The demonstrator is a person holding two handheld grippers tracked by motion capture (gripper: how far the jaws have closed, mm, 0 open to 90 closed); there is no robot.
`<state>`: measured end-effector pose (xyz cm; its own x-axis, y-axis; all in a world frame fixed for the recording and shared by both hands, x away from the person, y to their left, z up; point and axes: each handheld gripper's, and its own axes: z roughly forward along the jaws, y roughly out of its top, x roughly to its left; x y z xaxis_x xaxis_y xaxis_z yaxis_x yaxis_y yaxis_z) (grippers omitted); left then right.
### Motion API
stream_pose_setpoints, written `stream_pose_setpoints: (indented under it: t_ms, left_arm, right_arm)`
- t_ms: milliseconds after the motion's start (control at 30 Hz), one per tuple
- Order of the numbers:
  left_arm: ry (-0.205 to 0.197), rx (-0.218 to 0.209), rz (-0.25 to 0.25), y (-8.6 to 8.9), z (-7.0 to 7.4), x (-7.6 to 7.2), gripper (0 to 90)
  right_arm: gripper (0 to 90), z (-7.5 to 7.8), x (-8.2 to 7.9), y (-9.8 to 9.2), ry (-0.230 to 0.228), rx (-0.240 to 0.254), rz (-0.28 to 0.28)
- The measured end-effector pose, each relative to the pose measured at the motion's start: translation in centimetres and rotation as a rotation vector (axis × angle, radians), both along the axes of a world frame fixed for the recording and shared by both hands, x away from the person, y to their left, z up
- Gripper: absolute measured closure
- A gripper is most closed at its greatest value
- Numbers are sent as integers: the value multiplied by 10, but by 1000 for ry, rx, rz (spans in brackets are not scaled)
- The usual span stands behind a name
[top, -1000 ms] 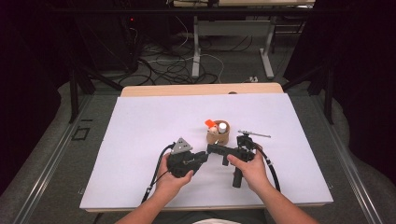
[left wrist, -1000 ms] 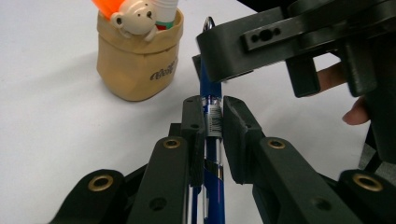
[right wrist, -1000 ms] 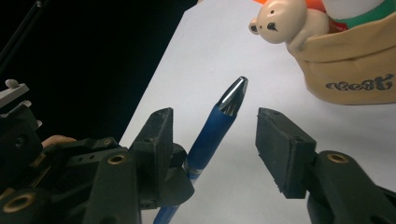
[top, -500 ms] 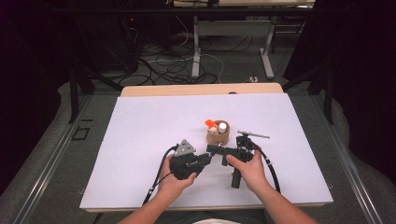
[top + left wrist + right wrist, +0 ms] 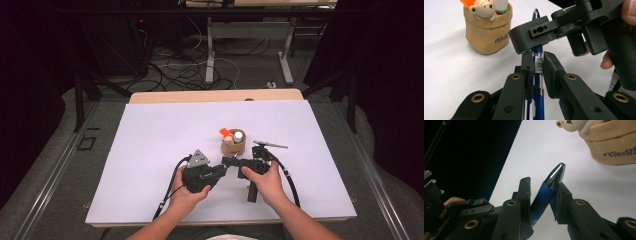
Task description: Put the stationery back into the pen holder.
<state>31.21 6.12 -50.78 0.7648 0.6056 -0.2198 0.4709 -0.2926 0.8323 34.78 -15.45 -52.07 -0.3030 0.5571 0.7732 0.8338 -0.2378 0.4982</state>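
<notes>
My left gripper and right gripper have drawn slightly nearer me since a second ago, both sets of jaws clamped narrow on one blue pen. It hangs between them just short of the tan pen holder, so I judge this a mid-air handover.

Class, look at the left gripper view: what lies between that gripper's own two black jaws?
A blue pen lies between them, its barcode label level with the jaw tips. Farther along, the right gripper crosses the same pen. The left gripper view shows this best.
</notes>
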Motion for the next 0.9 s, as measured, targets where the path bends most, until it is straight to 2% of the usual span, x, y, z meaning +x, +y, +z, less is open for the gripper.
stream_pose_setpoints:
  t_ms: [633, 833, 900]
  left_arm:
    - [3, 9, 0, -1, -2, -1, 797]
    - [13, -5, -11, 0, -2, 1, 790]
    - [20, -13, -5, 1, -2, 2, 752]
  right_arm:
    - [793, 2, 0, 0, 40, 34, 11]
    - [795, 3, 0, -1, 35, 30, 11]
    - [795, 4, 0, -1, 32, 21, 9]
